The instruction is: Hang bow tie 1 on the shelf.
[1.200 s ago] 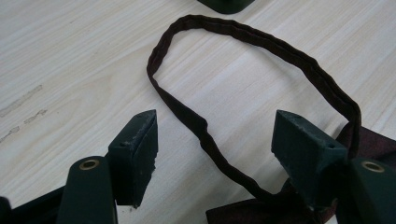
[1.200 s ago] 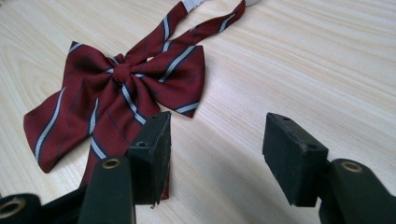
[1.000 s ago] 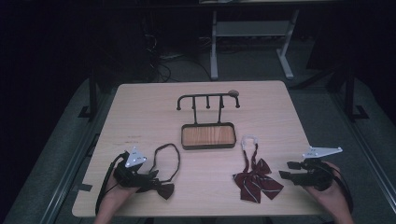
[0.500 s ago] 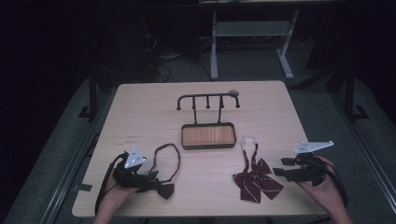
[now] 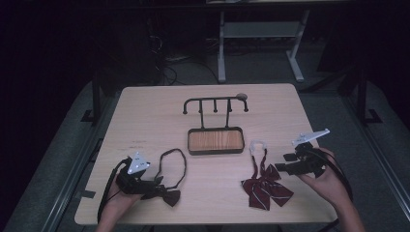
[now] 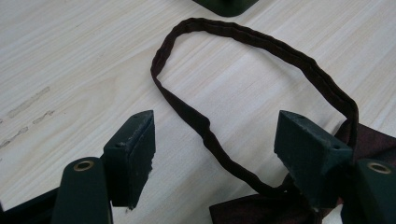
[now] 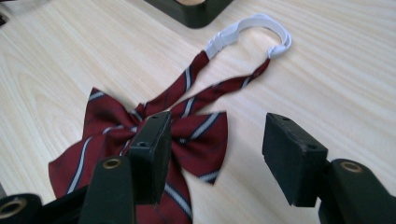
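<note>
I noted the left hand-held gripper (image 5: 157, 182) low at the near left of the surface (image 5: 145, 111), jaws standing apart — in the left gripper view (image 6: 215, 154) the dark bow tie's (image 5: 170, 197) neck loop (image 6: 243, 93) lay flat between them, unclamped. The right hand-held gripper (image 5: 283, 162) sat at the near right, jaws likewise apart and holding nothing; I saw in the right gripper view (image 7: 217, 154) the red striped bow tie (image 7: 154, 135) lying just ahead, its white clasp (image 7: 254, 28) at the far end of the strap. Both ties rested on the surface, 1 near each gripper. Between them and farther back stood the black hook stand (image 5: 215, 104) with its wooden tray (image 5: 215, 140).
</note>
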{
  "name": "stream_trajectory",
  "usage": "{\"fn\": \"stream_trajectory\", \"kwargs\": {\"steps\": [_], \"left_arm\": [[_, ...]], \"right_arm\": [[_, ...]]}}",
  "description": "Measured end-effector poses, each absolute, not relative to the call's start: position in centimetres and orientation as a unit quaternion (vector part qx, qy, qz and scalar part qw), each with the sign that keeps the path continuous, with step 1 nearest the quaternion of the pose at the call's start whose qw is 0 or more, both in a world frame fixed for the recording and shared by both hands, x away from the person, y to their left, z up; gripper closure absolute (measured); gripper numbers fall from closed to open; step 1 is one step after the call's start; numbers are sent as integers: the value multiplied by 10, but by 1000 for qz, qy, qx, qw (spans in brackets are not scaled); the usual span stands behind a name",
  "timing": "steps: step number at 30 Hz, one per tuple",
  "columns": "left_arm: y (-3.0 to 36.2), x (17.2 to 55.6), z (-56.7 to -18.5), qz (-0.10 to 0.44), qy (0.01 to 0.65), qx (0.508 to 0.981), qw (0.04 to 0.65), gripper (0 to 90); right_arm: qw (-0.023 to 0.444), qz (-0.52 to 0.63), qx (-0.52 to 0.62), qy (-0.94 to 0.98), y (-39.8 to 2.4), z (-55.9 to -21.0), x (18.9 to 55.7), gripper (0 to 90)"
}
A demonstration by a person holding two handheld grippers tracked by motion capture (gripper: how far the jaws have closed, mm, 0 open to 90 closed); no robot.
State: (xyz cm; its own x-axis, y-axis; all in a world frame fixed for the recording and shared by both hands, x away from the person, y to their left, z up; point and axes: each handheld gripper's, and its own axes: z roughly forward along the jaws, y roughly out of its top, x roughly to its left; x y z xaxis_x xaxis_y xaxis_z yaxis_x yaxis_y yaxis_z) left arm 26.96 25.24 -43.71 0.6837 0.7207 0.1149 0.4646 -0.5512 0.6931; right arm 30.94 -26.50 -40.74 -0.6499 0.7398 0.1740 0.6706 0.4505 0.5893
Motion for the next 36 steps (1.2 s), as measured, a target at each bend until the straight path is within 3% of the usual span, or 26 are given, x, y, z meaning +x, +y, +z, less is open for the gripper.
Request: {"fn": "stream_trajectory", "kwargs": {"steps": [36], "left_arm": [[259,270,-435,200,348,856,326,294]], "right_arm": [[35,248,450,857,-223,-416,392,481]]}}
